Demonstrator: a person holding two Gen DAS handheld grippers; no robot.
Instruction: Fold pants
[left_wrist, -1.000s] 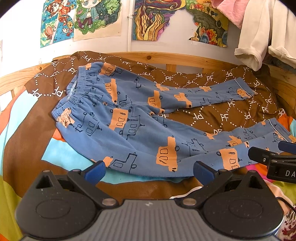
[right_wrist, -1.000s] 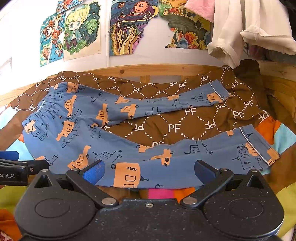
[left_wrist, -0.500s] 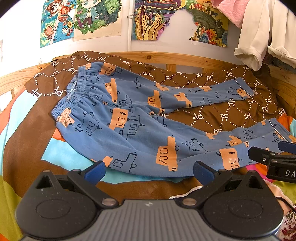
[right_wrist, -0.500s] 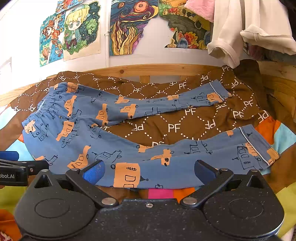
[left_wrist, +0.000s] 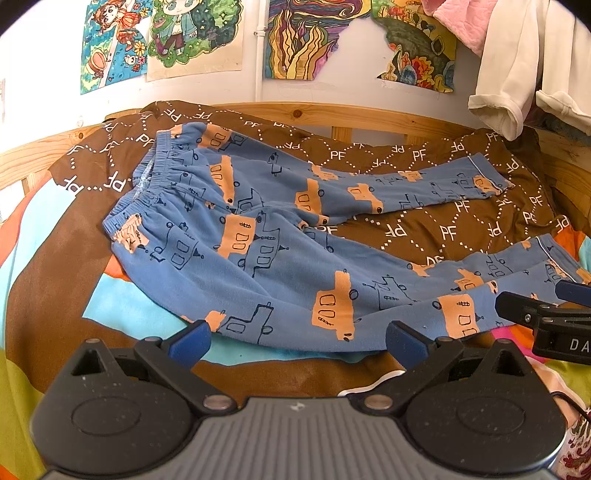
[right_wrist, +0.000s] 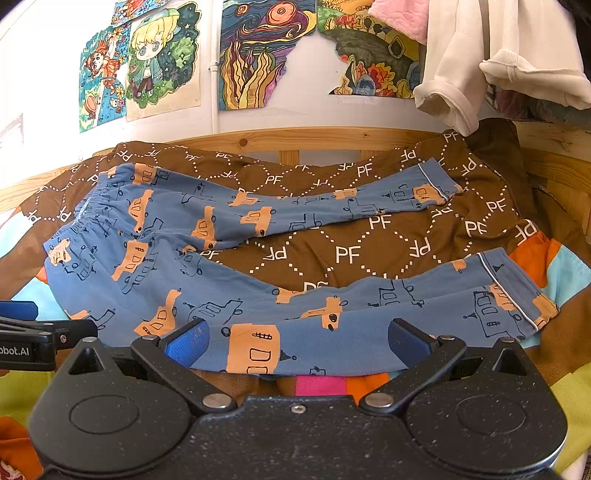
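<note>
Blue pants (left_wrist: 258, 251) with orange truck prints lie flat on the bed, waistband at the left, both legs spread apart toward the right. They also show in the right wrist view (right_wrist: 236, 295). My left gripper (left_wrist: 295, 341) is open and empty, at the near edge of the near leg by the thigh. My right gripper (right_wrist: 297, 341) is open and empty, at the near edge of the same leg around the knee. The right gripper's fingers (left_wrist: 532, 314) show at the right of the left wrist view.
A brown "PF" quilt (right_wrist: 347, 254) with coloured patches covers the bed. A wooden bed rail (left_wrist: 369, 118) runs behind it. Posters hang on the white wall. Cream and pink clothes (right_wrist: 480, 66) hang at the upper right.
</note>
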